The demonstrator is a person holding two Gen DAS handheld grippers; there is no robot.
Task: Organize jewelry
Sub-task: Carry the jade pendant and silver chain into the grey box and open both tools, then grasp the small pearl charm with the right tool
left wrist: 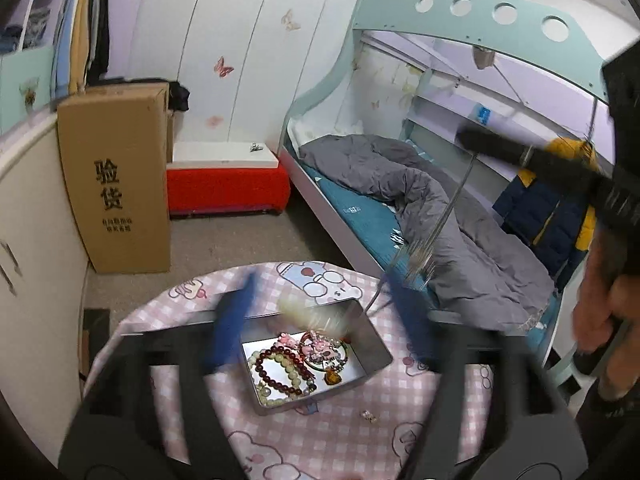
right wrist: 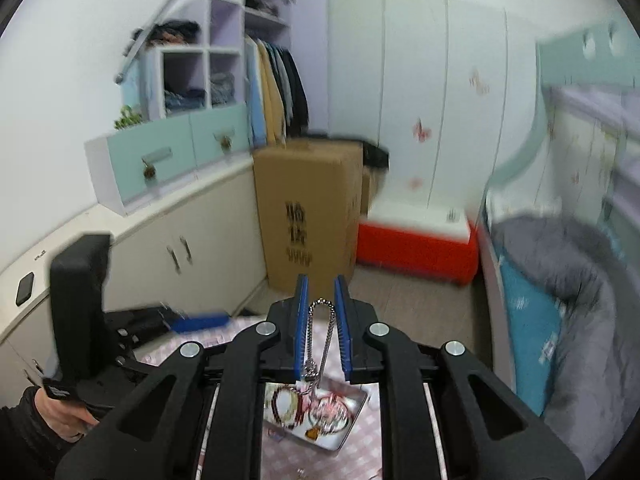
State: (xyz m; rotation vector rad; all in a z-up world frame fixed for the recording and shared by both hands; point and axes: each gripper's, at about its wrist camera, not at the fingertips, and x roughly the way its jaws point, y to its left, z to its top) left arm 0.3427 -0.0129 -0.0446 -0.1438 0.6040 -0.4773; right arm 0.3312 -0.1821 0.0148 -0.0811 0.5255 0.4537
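Note:
A metal tray (left wrist: 376,344) on the pink checked tablecloth (left wrist: 340,436) holds dark red and pale green bead bracelets (left wrist: 276,364) and pink charms. My left gripper (left wrist: 320,280) is open wide above it, its blue fingers (left wrist: 232,316) blurred. A pale blurred piece (left wrist: 308,312) shows between them over the tray's far side, clear of both pads. My right gripper (right wrist: 321,280) is shut on a silver chain (right wrist: 322,320), which loops between the pads and hangs down over the tray (right wrist: 356,420). From the left wrist view the chain (left wrist: 452,204) dangles from the right gripper (left wrist: 520,152).
A small loose trinket (left wrist: 368,416) lies on the cloth near the tray. A tall cardboard box (left wrist: 116,176) and a red-and-white bench (left wrist: 228,184) stand beyond the table. A bed with a grey quilt (left wrist: 440,216) lies to the right, low cabinets (right wrist: 160,256) to the left.

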